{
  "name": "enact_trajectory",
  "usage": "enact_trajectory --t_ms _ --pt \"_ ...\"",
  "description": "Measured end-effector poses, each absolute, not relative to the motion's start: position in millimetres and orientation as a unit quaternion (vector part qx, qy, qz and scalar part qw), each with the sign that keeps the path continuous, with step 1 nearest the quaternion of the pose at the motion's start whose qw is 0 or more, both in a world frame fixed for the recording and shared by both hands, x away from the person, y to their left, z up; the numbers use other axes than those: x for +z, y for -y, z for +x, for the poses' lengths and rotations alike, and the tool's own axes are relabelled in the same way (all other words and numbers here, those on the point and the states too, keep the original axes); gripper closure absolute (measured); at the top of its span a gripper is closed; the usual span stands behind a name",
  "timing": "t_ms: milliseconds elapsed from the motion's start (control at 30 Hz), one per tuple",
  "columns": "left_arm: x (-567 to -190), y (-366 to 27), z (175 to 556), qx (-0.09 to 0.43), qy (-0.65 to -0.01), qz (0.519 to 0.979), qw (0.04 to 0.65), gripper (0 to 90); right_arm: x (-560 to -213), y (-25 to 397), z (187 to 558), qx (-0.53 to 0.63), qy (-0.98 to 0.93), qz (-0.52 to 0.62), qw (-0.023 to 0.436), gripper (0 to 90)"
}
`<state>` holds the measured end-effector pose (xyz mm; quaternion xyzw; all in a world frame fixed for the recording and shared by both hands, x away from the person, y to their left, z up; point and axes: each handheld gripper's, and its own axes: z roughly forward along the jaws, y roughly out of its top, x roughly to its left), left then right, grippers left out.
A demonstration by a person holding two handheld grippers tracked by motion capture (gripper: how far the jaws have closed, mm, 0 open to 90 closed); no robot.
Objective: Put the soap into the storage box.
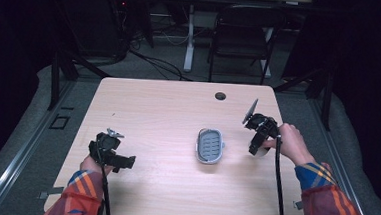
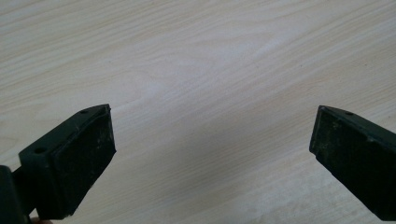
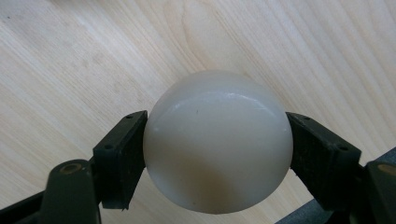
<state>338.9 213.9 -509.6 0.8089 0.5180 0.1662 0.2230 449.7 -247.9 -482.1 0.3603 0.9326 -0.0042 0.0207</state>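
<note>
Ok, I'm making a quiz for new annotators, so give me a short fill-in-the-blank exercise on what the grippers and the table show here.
1. The right gripper is shut on a white ____.
2. The left gripper has its jaws ____, with bare wood between them.
3. The grey soap dish lies on the table between the two ____.
4. The soap dish holds ____.

Missing words: ball; open; grippers; nothing

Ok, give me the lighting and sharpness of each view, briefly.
High view: table evenly lit, dark surroundings, grippers small and soft. Left gripper view: wood grain sharp, open left gripper near the lens slightly soft. Right gripper view: white ball carries faint glare streaks on top, a brownish shade underneath.
</note>
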Motion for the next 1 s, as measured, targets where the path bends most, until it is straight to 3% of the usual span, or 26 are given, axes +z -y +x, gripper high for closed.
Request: enact_trajectory --t_ms 1000 --pt "-510 -214 339 0.165 -0.518 0.809 0.223 0.1 -453 199 457 0.002 -0.949 0.313 0.022 24.4"
